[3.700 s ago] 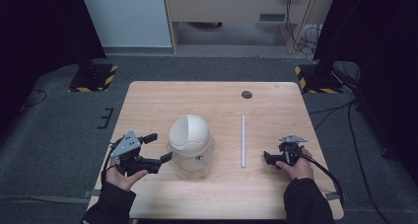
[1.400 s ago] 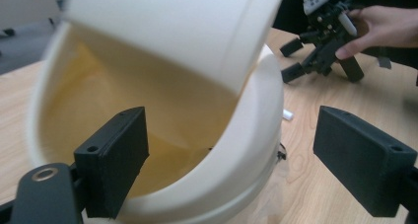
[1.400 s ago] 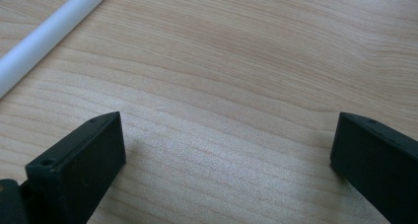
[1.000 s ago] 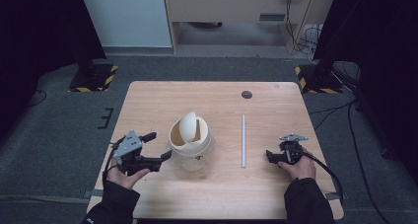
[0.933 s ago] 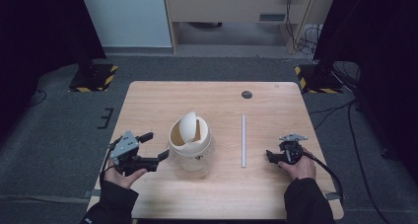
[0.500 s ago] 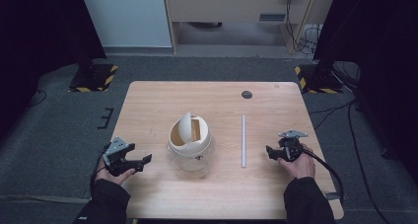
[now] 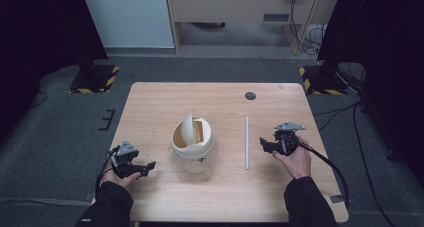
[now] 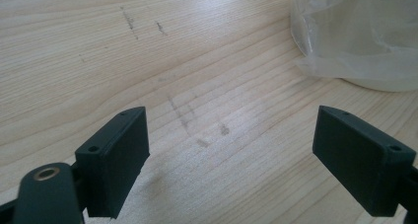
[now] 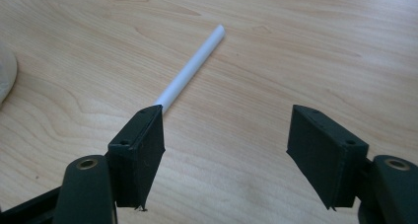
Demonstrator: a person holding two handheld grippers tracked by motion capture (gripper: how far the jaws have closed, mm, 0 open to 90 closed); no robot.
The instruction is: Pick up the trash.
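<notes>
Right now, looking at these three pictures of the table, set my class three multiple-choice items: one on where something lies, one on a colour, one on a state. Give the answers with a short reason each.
1. Where does the white tube lie?
A. Between the bin and the right gripper
B. Inside the bin
C. Left of the left gripper

2. What colour is the bin's swing lid?
A. Red
B. Cream white
C. Black

3. How does the swing lid stand?
A. Shut flat over the bin
C. Lying on the table
B. Tipped on edge, so the opening shows

Answers: 1 A, the high view shows the tube flat on the wood to the right of the bin, with the right gripper beyond it. 2 B, the lid is pale cream against the wood. 3 B, the lid stands on edge and the bin's inside is visible beside it.
</notes>
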